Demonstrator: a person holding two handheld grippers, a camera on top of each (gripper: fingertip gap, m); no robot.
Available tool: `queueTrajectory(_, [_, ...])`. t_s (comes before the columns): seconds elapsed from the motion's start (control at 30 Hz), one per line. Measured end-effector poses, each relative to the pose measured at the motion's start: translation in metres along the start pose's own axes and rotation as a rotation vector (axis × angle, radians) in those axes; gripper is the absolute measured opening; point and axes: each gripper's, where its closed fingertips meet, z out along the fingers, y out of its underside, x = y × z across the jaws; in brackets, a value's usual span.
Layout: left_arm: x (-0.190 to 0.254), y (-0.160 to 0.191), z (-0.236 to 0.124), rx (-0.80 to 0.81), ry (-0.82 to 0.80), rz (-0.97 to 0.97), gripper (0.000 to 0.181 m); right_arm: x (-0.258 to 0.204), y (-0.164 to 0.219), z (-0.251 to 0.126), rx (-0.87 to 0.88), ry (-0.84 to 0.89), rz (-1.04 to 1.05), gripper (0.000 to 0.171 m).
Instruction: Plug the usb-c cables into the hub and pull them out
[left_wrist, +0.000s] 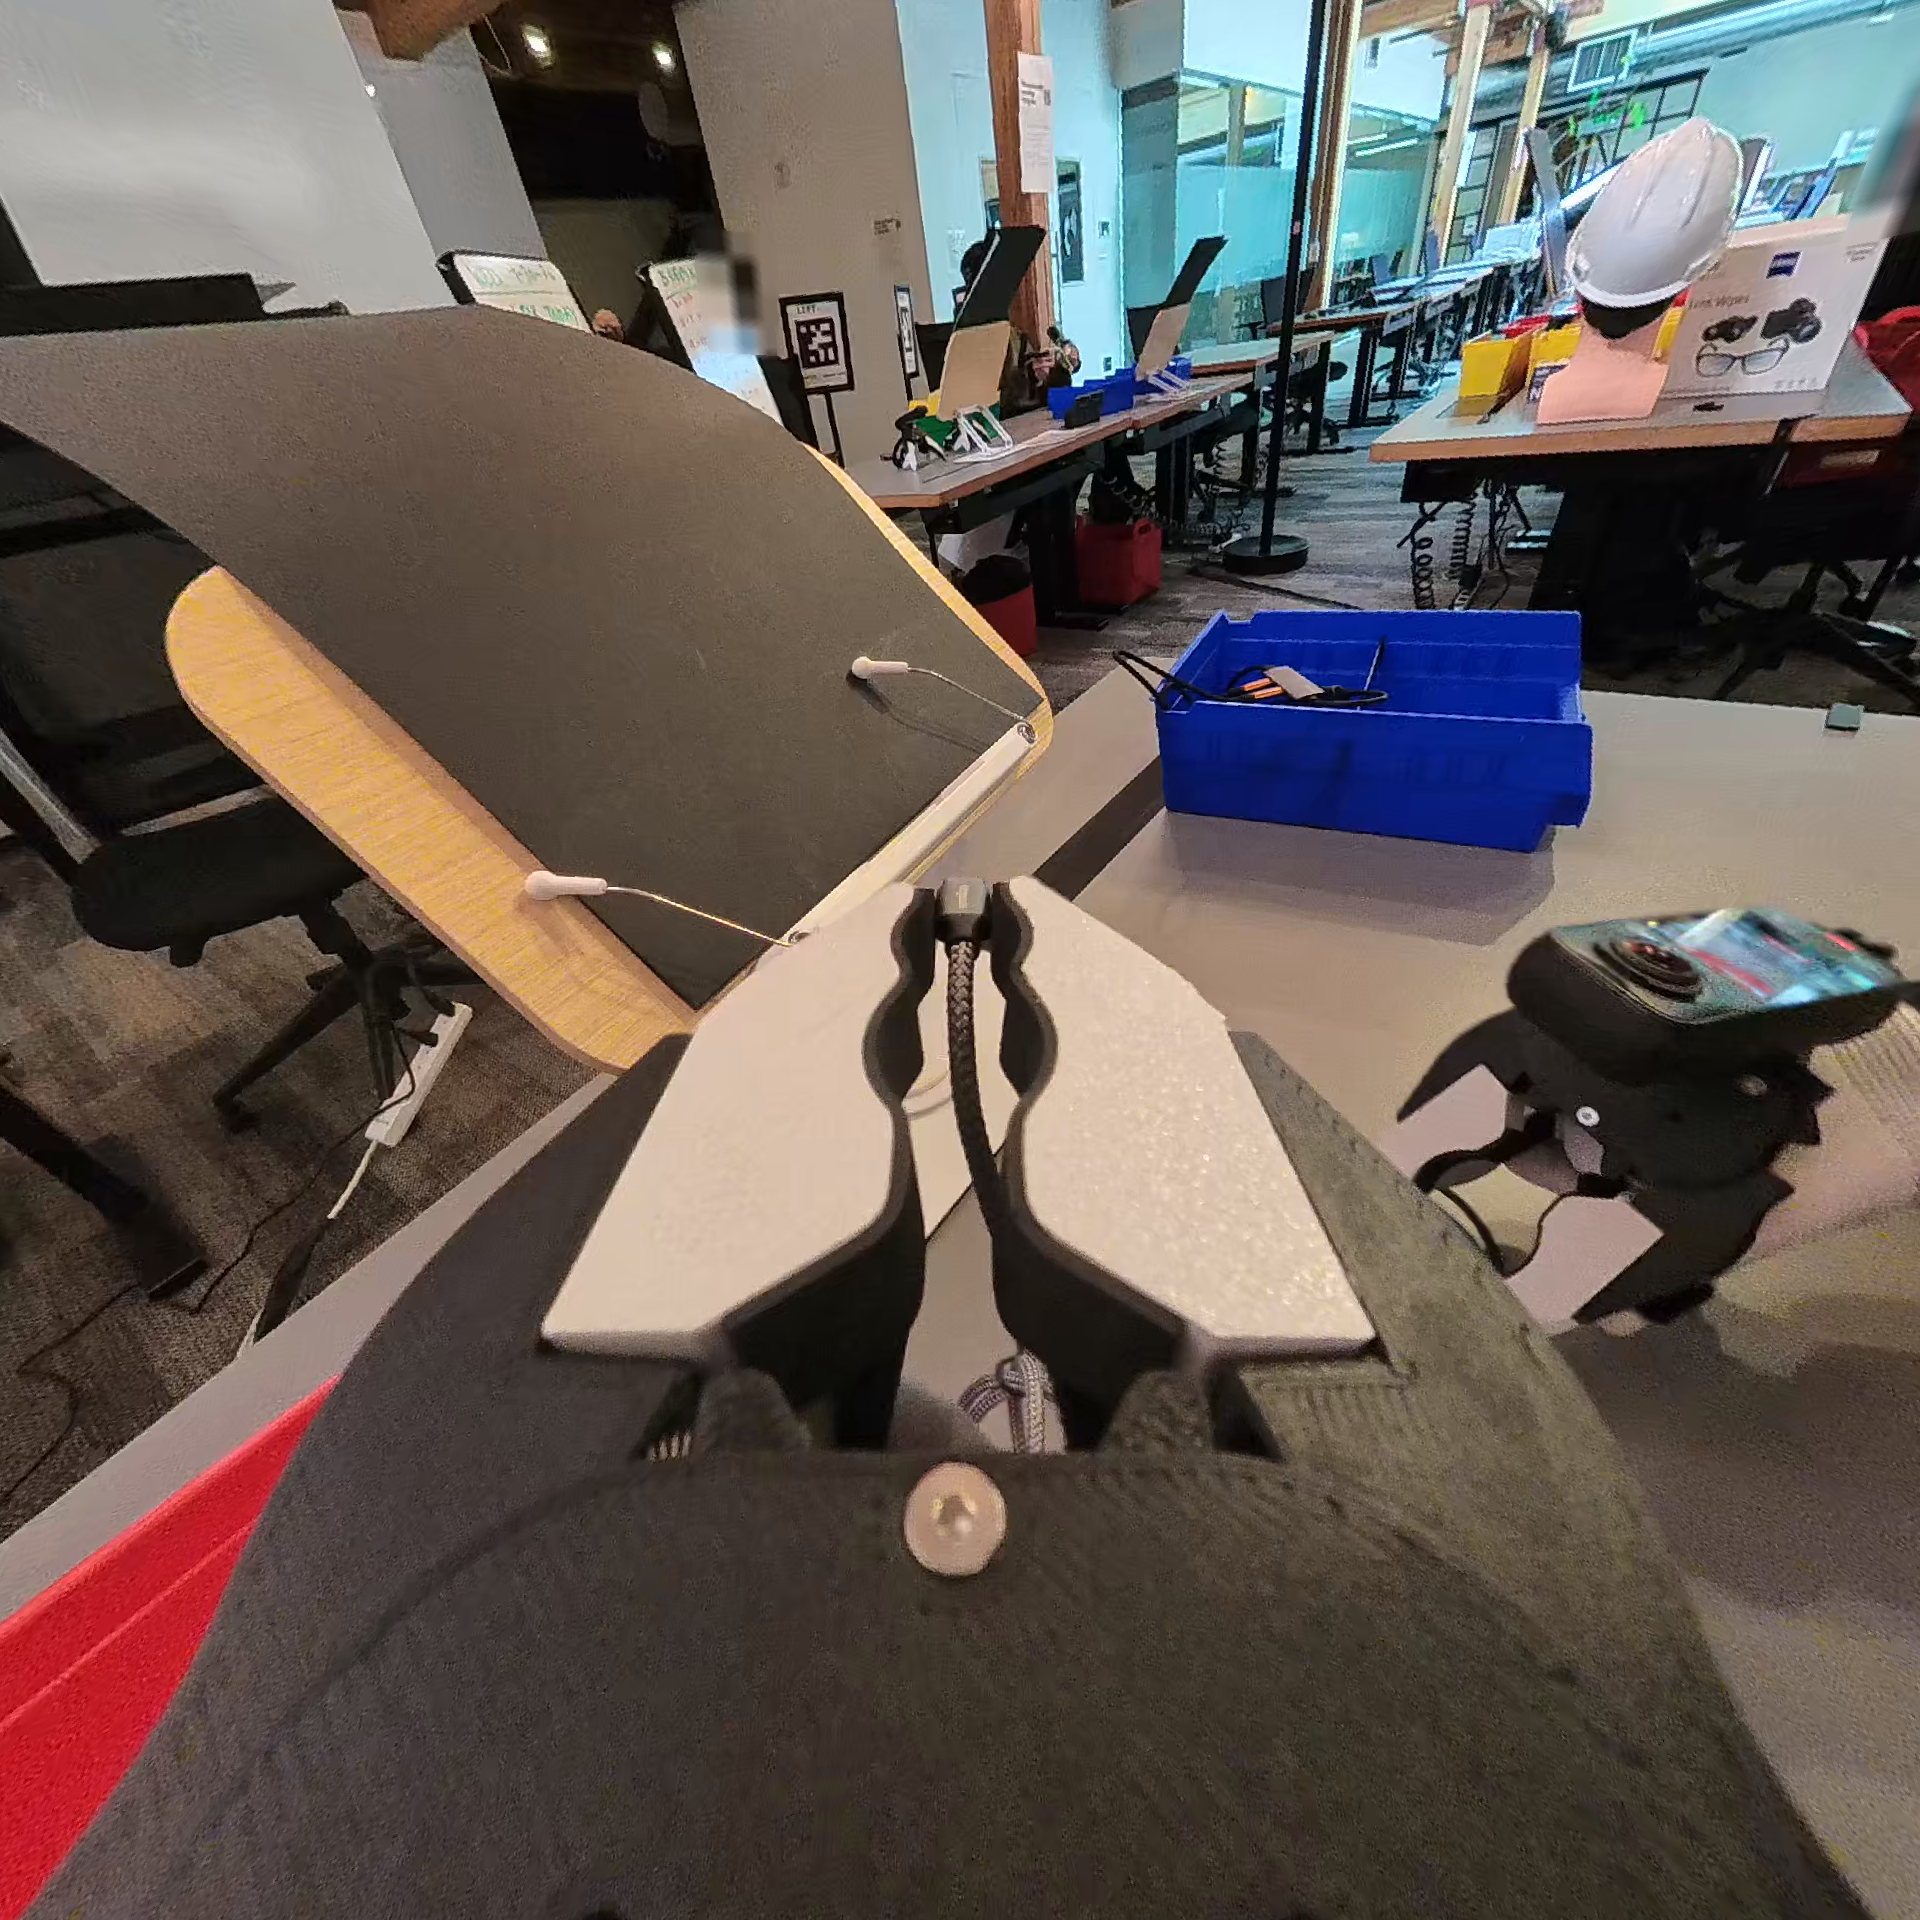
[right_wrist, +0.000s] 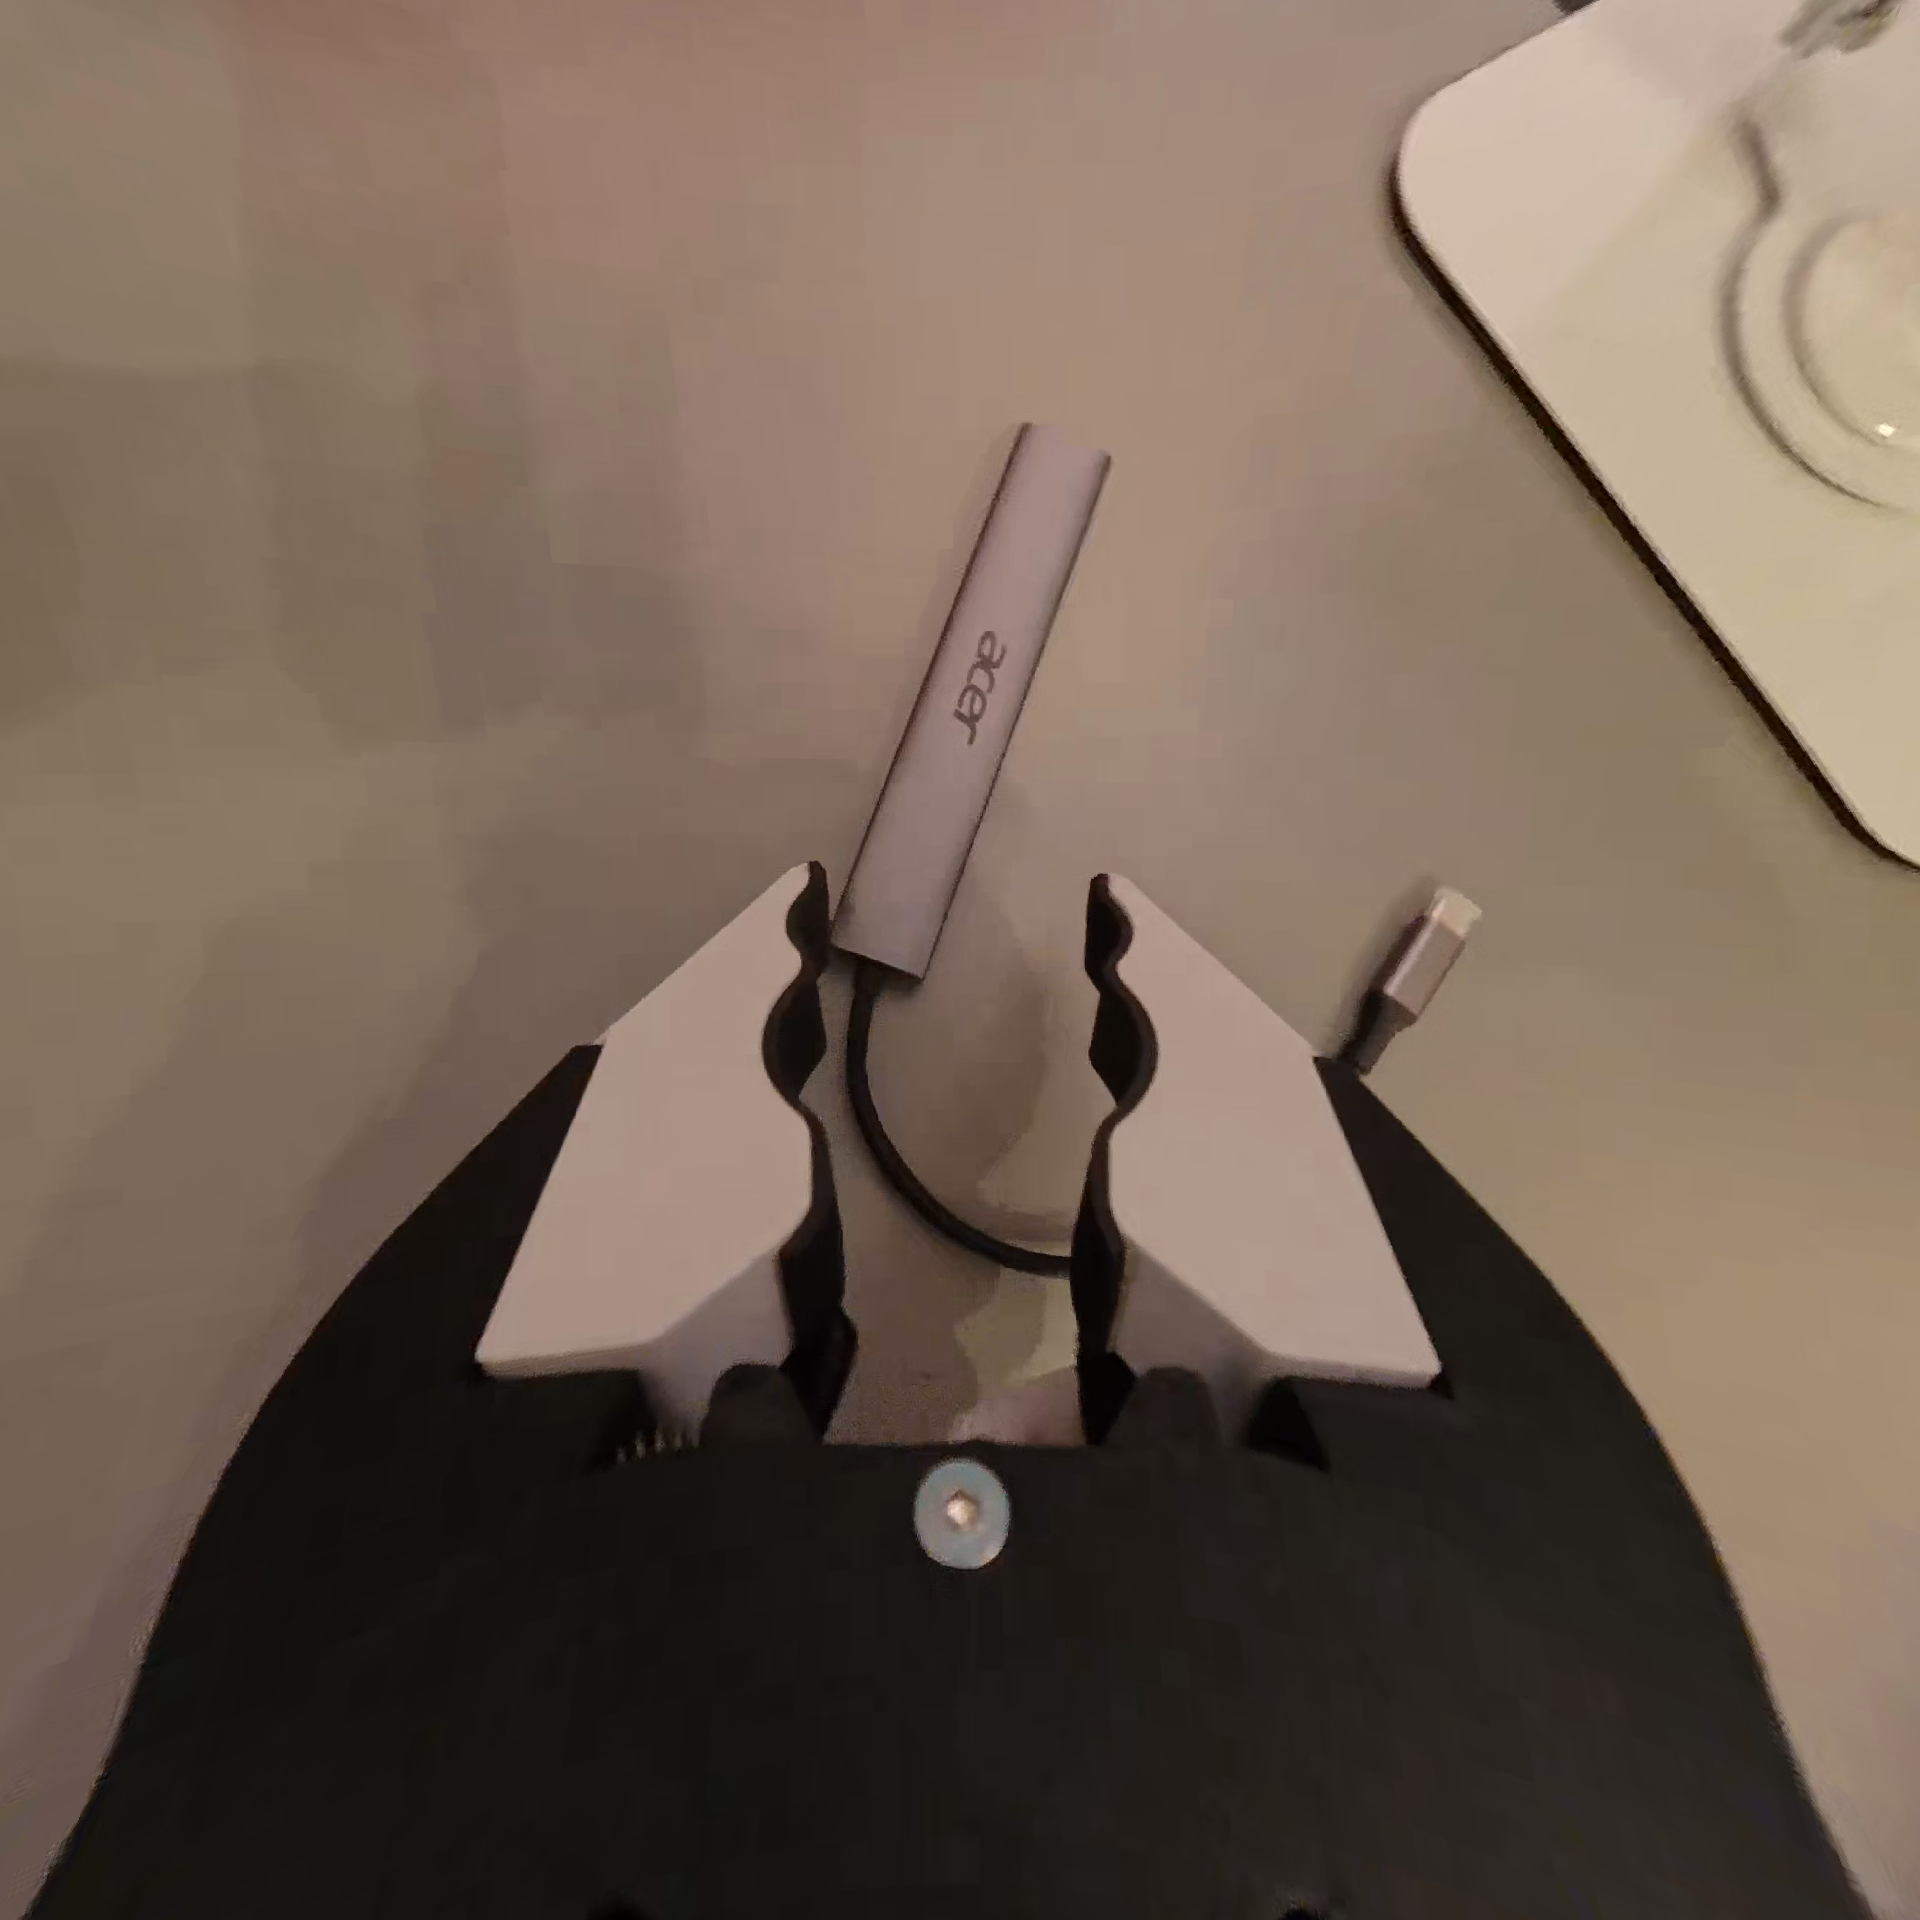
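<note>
The grey tabletop (left_wrist: 1351, 935) carries everything, and the places below are given from the hub. The tilted wooden board with a black sheet (left_wrist: 499, 582) clipped on it stands at the tabletop's far left edge in the left wrist view, and a blue bin (left_wrist: 1371, 769) holding cables and a small device sits farther back on the tabletop. A white pad with a clear ring-shaped stand on it (right_wrist: 1621, 343) lies up and to the right of the hub, well apart from it.

The left gripper (left_wrist: 961, 904) is raised over the tabletop, its jaws closed down onto the braided cable (left_wrist: 966, 1018), pinching it just behind the grey plug; the cable runs back between the fingers toward the gripper body. The right gripper (right_wrist: 951, 894) points down at the tabletop with its jaws spread wide and gripping nothing.

The hub (right_wrist: 971, 707), a slim grey bar, lies flat on the tabletop, tilted slightly, its near end between the right gripper's fingertips and close against the left-hand finger. Its own thin black lead (right_wrist: 883, 1122) curls from that near end back between the open jaws. A second usb-c plug (right_wrist: 1418, 966), grey with a bare metal tip, lies to the right of the hub's near end, just outside the right-hand finger, unplugged.
</note>
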Motion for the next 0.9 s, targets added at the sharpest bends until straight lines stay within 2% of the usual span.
queueTrajectory(0.17, [0.002,-0.003,0.000,0.017,0.009,-0.008,0.010,0.001,0.004,0.011,0.070,0.122,0.061,0.042])
queueTrajectory(0.23, [0.003,-0.004,0.000,0.020,0.013,-0.009,0.010,-0.006,0.002,0.015,0.092,0.089,0.100,0.022])
queueTrajectory(0.27, [0.003,-0.004,0.001,0.020,0.014,-0.011,0.010,-0.004,0.001,0.016,0.093,0.113,0.090,0.019])
queueTrajectory(0.57, [0.007,0.000,0.009,0.015,0.032,-0.017,0.010,0.008,-0.011,0.008,0.157,0.108,0.145,0.019])
queueTrajectory(0.77, [0.019,0.008,0.024,-0.005,0.063,-0.014,0.010,0.035,-0.032,-0.021,0.256,0.040,0.292,0.019])
queueTrajectory(0.9, [0.034,0.018,0.045,-0.038,0.086,0.004,0.010,0.065,-0.045,-0.050,0.313,0.056,0.349,0.019])
